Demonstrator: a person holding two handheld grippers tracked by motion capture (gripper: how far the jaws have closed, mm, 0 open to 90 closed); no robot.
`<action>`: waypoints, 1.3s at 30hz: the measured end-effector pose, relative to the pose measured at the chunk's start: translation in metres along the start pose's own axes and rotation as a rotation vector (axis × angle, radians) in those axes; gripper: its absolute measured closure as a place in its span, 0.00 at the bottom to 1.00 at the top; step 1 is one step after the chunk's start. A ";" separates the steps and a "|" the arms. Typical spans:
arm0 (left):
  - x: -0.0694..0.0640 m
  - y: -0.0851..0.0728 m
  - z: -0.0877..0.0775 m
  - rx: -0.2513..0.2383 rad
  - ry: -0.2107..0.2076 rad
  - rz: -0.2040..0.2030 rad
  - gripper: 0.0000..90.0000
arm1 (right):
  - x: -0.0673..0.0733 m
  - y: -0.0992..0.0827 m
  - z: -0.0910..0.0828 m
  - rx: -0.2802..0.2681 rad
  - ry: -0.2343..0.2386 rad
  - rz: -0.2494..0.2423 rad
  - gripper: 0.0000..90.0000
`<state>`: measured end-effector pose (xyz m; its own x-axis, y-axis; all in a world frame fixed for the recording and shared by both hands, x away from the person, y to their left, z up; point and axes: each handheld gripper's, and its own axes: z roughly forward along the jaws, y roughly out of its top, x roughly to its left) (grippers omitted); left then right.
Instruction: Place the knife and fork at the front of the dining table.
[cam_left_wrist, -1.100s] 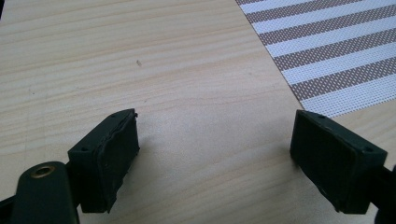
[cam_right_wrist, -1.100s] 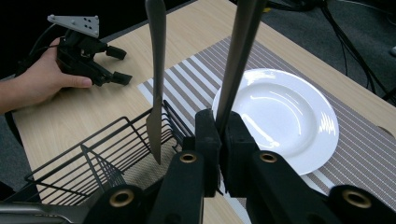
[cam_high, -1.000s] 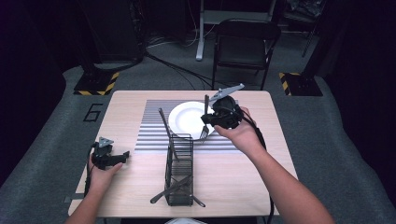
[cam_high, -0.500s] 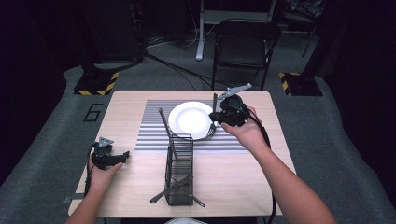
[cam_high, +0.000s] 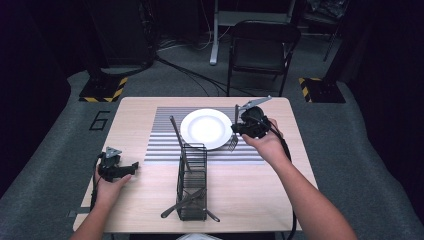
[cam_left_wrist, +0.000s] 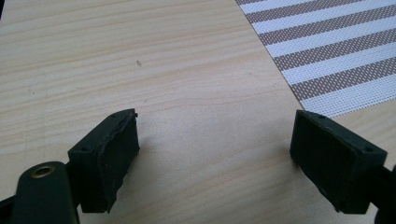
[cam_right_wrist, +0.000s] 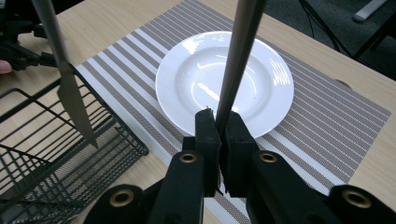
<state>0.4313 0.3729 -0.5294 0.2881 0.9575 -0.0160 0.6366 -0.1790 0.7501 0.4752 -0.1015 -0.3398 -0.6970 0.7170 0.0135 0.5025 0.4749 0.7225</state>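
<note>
We see the right gripper clenched on the slim metal handle of a silver fork, which hangs tines-down beside the right rim of the round white plate. In the right gripper view the two black jaws are pressed tight against the handle, which rises steeply out of them across the plate. From above, the tines seem to hover just over the brown-and-white striped woven placemat, though we cannot tell whether they touch it.

The plate sits on that placemat, which lies across the far half of the light wooden table. In front of the placemat stands a black wire cutlery basket with a knife leaning out of its far end and other utensils poking from its near end.

The left gripper rests low on the table's left side, well apart from the basket. In the left gripper view its jaws stand released and wide, with bare wood between them and a corner of the placemat beyond.
</note>
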 end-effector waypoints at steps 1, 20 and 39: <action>0.000 0.000 0.000 0.000 0.000 0.000 0.17 | -0.002 -0.002 0.002 0.001 -0.003 -0.002 0.97; 0.000 0.000 0.000 0.000 0.000 0.000 0.17 | -0.023 -0.031 0.039 0.062 -0.064 0.049 0.97; 0.000 0.000 0.000 0.000 0.000 0.000 0.17 | -0.036 -0.047 0.070 0.099 -0.076 0.102 0.97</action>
<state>0.4313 0.3729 -0.5294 0.2880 0.9575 -0.0160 0.6365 -0.1789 0.7503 0.5126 -0.1143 -0.4226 -0.6008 0.7989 0.0285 0.6196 0.4428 0.6481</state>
